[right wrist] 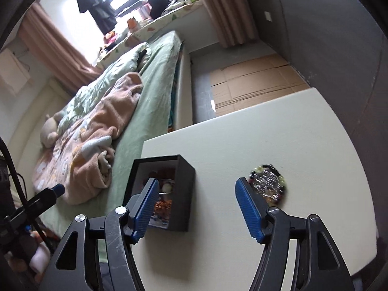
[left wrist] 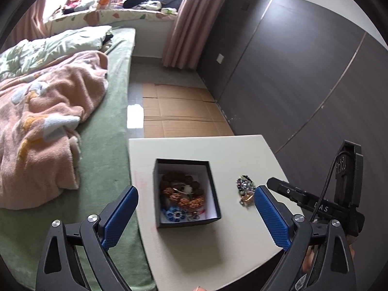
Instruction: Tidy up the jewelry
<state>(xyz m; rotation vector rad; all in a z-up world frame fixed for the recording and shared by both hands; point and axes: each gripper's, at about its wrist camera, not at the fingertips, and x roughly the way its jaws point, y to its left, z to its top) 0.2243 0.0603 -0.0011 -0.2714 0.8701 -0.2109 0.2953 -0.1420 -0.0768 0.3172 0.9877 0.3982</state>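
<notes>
Right wrist view: my right gripper (right wrist: 196, 208) gapes empty; the beaded bracelet (right wrist: 268, 185) lies beyond its right finger, outside the box (right wrist: 184, 181). I risk nudging it off the table (right wrist: 242, 140).

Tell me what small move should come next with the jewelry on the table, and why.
Probably lower the right gripper onto the beaded bracelet and close on it. That bracelet lies alone on the white table, outside the black box, which already holds other pieces. Both grippers are open and hold nothing, and the bracelet sits by the right gripper's outer finger.
</notes>
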